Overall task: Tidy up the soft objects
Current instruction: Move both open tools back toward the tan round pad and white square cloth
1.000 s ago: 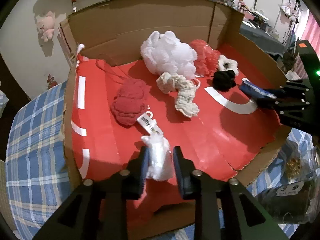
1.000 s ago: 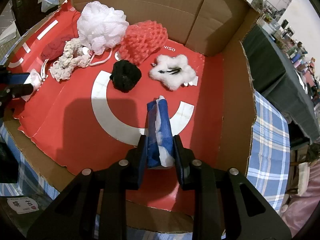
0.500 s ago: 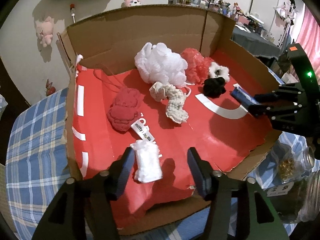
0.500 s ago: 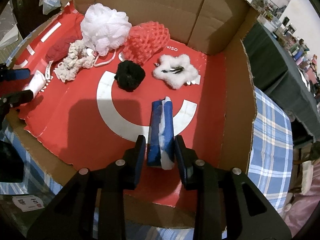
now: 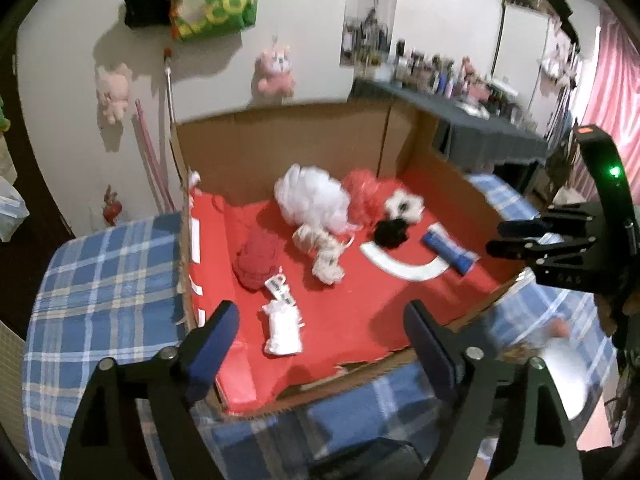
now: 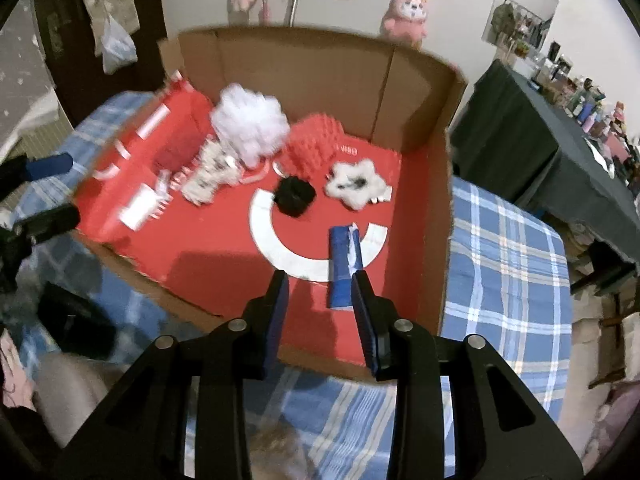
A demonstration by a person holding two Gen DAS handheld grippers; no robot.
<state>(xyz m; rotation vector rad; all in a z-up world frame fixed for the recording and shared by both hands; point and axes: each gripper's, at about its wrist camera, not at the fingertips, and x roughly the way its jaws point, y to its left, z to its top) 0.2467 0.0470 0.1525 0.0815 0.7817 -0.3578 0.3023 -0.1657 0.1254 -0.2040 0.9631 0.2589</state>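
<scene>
From the left wrist view, the left gripper (image 5: 320, 330) has its jaws wide apart, and they have just been opening, with nothing pinched between them. A small white cloth (image 5: 283, 330) lies flat on the red floor of the cardboard box (image 5: 280, 144), just past the gripper's tips and touching neither one. At about 12 o'clock from the cloth sits a dark red knitted lump (image 5: 257, 258) with a paper tag (image 5: 279, 289) beside it. Further back, at 1 o'clock, there is a big white puff (image 5: 314, 200), with a cream knotted rope (image 5: 326, 252) right in front of it. A red mesh sponge (image 5: 366, 196) is next to the puff, then a white furry flower (image 5: 404, 204) and a black scrunchie (image 5: 391, 233). A blue cloth roll (image 5: 448, 250) lies at 3 o'clock, near the right gripper (image 5: 498, 236). The box stands on a blue checked cloth (image 5: 100, 280). From the right wrist view, the right gripper (image 6: 320, 300) has its jaws a little apart, and they have just been opening. The blue cloth roll (image 6: 343, 266) lies on the box floor below and beyond the tips, and no pad presses on it. The black scrunchie (image 6: 294, 198) is at 11 o'clock from the roll and the white furry flower (image 6: 356, 184) is at 12 o'clock.
</scene>
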